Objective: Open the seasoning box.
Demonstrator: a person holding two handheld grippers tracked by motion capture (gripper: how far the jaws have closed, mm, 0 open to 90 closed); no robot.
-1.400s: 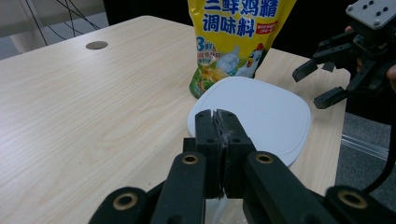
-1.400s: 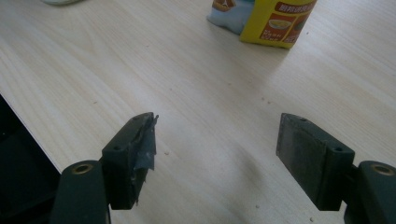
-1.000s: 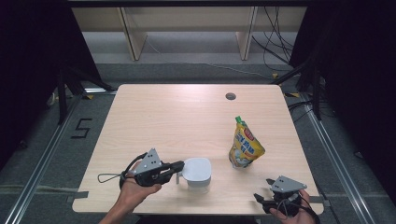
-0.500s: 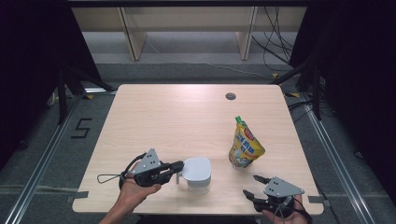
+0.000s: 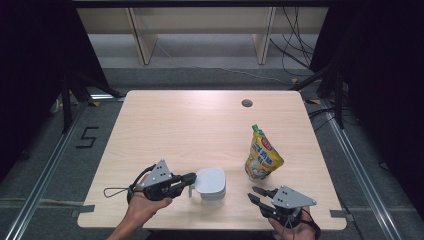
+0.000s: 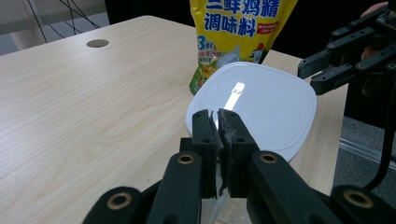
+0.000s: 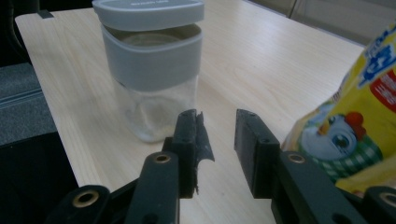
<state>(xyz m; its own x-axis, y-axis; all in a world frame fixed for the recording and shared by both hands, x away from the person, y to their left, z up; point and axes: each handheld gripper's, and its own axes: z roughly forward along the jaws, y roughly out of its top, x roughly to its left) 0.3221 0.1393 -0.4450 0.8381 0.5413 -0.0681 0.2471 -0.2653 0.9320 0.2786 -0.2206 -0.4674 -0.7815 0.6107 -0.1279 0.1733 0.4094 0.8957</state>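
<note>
Two tools at bench [image 5: 165,125] | left tool [image 5: 190,178] pressed together at jar [image 5: 210,186] rim, 9 o'clock side | right tool [image 5: 256,194] spread, 4 o'clock of jar | pouch [image 5: 263,156] at 2 o'clock

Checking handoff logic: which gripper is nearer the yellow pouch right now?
Right. The right gripper sits just in front of the yellow pouch, jaws open, not touching. The left gripper is farther, across the lidded jar, jaws shut at the jar's side.

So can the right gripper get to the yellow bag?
Probably yes. The right gripper has its jaws open, and the yellow bag stands just beyond it on the table, with nothing in between.
</note>
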